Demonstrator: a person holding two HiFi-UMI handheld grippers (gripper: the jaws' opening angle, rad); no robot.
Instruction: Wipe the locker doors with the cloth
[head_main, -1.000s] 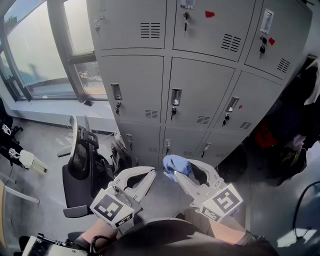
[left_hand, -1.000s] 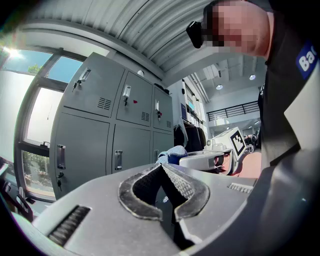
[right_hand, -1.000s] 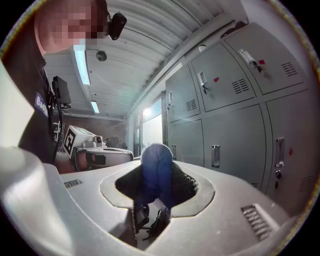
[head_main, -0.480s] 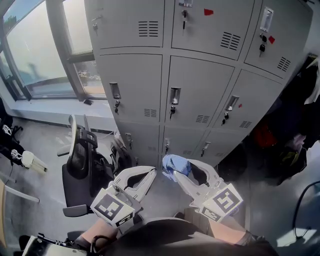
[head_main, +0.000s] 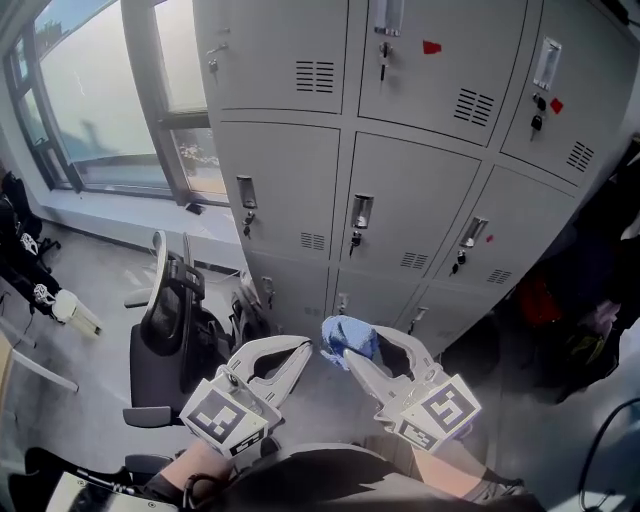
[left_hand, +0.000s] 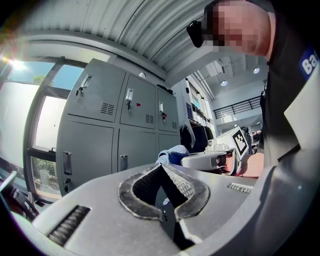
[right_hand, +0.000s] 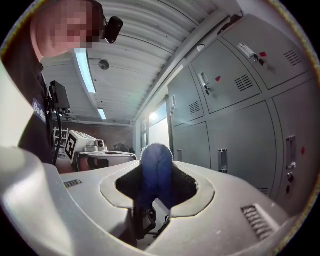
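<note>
Two grippers are held low in front of the person, side by side. The right gripper (head_main: 352, 350) has its jaws closed on a bunched blue cloth (head_main: 348, 338), which bulges up past the pads (right_hand: 187, 187) in the right gripper view. The left gripper (head_main: 303, 348) has its tips pressed together with nothing between them. The cloth is touching no door. It sits in front of the bottom row of the grey lockers (head_main: 400, 210), which rise ahead with keys in several locks. Left of the lockers is a black office chair (head_main: 165, 310) under a large window (head_main: 90, 90). Dark clothing (head_main: 590, 290) hangs to the right.
</note>
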